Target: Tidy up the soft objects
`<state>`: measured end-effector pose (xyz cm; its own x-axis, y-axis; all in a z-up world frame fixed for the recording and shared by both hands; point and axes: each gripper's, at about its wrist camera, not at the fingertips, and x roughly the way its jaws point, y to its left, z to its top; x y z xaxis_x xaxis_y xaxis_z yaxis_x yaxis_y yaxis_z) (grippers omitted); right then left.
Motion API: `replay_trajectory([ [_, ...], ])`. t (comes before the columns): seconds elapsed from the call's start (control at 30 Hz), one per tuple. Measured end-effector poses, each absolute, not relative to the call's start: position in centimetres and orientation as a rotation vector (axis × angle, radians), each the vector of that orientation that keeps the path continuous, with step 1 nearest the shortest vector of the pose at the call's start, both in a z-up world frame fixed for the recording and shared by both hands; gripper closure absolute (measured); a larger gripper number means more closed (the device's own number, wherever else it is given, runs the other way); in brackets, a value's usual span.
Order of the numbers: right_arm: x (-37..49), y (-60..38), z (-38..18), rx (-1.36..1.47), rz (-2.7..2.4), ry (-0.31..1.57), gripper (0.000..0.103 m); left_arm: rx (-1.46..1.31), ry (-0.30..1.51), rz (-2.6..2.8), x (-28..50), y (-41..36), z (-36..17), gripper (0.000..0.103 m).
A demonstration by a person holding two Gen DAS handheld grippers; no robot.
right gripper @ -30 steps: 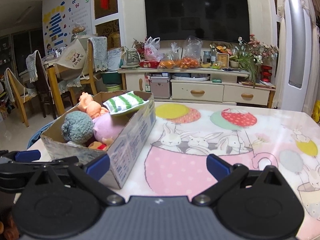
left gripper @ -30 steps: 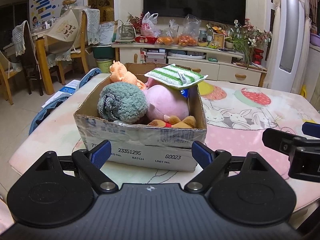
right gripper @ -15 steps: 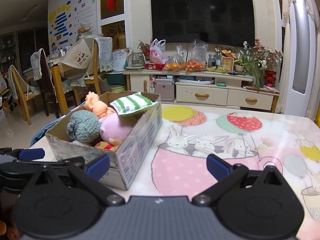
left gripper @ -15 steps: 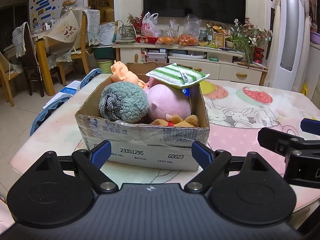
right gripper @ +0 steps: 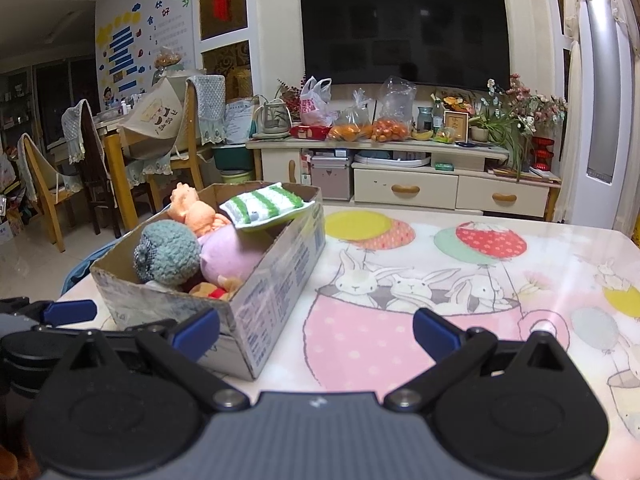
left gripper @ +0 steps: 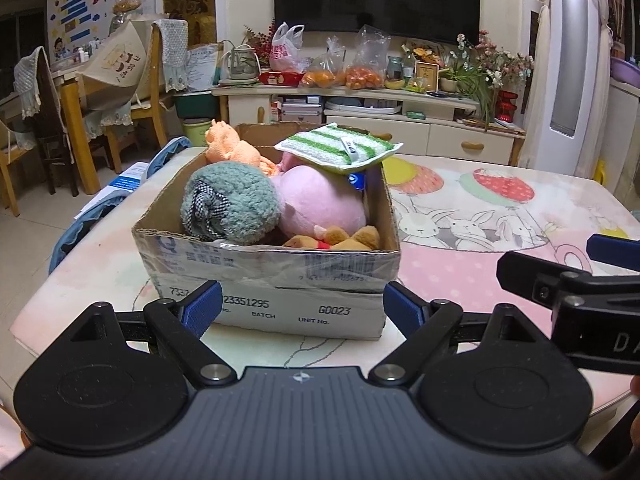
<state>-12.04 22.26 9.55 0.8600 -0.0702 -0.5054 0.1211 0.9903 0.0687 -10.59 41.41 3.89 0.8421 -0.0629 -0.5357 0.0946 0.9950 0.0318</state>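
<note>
A cardboard box (left gripper: 280, 304) (right gripper: 280, 272) stands on the table and holds soft things: a grey-green knitted plush (left gripper: 232, 204) (right gripper: 168, 252), a pink plush (left gripper: 320, 204) (right gripper: 232, 256), an orange plush (left gripper: 232, 148) (right gripper: 192, 210), a small brown toy (left gripper: 340, 236) and a green-striped white cloth (left gripper: 340, 148) (right gripper: 264, 204) lying on top. My left gripper (left gripper: 302, 312) is open and empty, just in front of the box. My right gripper (right gripper: 316, 332) is open and empty, to the right of the box; its finger shows in the left wrist view (left gripper: 560, 280).
The table (right gripper: 460, 264) has a pink cartoon rabbit cover. Behind it stand a TV cabinet (right gripper: 420, 168) with bags of fruit and plants, and wooden chairs (left gripper: 92, 120) at the left. A blue garment (left gripper: 100, 216) hangs off the table's left edge.
Both grippers have drawn back and risen slightly; the box looks a little farther away. Both stay open and empty.
</note>
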Motion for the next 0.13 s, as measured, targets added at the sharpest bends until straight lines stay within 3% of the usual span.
replay_trajectory([
  [0.13,-12.05,21.76,9.44,0.113,-0.106,0.525,0.001,0.072,0.572,-0.088,-10.41,40.86,3.83,0.000],
])
